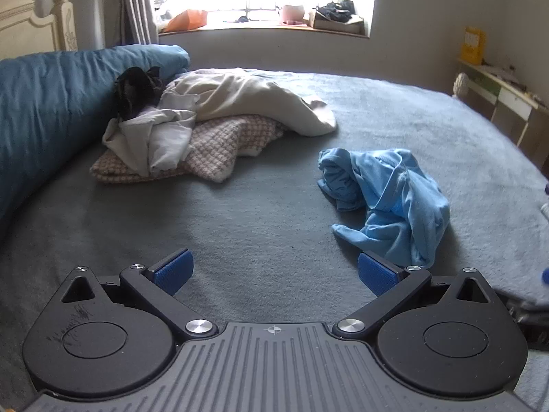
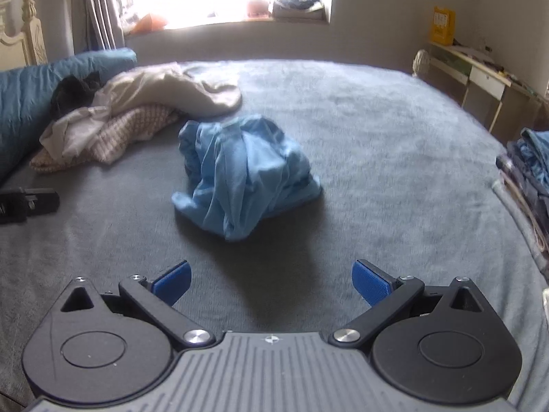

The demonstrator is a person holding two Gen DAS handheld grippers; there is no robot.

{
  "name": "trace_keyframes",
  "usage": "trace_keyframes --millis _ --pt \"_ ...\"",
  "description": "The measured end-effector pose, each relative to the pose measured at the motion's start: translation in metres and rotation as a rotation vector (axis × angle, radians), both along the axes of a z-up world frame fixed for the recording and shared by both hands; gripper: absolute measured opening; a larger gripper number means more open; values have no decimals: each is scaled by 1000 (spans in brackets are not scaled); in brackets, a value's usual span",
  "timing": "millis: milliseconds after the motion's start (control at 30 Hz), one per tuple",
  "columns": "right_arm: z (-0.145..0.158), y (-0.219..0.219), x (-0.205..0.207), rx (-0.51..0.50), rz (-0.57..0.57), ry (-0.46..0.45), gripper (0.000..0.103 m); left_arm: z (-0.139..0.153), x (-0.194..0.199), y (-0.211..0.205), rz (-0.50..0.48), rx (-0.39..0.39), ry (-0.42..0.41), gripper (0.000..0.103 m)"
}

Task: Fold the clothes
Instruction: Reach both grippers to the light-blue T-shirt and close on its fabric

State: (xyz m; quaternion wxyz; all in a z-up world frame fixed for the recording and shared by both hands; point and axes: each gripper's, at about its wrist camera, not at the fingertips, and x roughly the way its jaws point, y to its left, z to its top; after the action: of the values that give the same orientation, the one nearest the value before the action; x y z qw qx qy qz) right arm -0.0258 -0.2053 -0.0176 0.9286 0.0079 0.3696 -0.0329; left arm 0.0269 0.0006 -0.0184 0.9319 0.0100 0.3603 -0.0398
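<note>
While crumpled blue garment (image 2: 245,175) lies on bed (image 2: 394,158), both grippers' fingers (image 2: 369,281) spread

Folded stack (image 2: 530,168) cut off at right edge.

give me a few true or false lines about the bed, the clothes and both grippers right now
1. The light blue garment lies crumpled on the grey bed cover. True.
2. The left gripper is shut on the light blue garment. False: it is open and holds nothing.
3. The right gripper is open. True.
4. The pile of unfolded clothes sits beside the blue duvet. True.
5. The light blue garment lies on top of that pile. False: it lies apart from it, alone on the cover.
</note>
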Motion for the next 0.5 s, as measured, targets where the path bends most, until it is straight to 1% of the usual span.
trace_keyframes --millis 133,233,300,367,400,500 --pt "3 -12 14 -21 13 -88 103 -14 6 -10 -20 48 -40 103" --pt "2 -19 23 -59 32 -159 103 -27 8 -9 -40 52 -56 103" --pt "0 -23 32 -72 43 -175 103 -37 9 -6 -48 46 -66 103" --pt "-1 -28 43 -38 83 -184 103 -46 12 -6 -58 46 -80 103" --pt "-1 -28 50 -39 100 -185 103 -49 14 -6 -66 43 -84 102" --pt "-2 -23 71 -74 136 -190 103 -56 23 -13 -106 26 -84 99"
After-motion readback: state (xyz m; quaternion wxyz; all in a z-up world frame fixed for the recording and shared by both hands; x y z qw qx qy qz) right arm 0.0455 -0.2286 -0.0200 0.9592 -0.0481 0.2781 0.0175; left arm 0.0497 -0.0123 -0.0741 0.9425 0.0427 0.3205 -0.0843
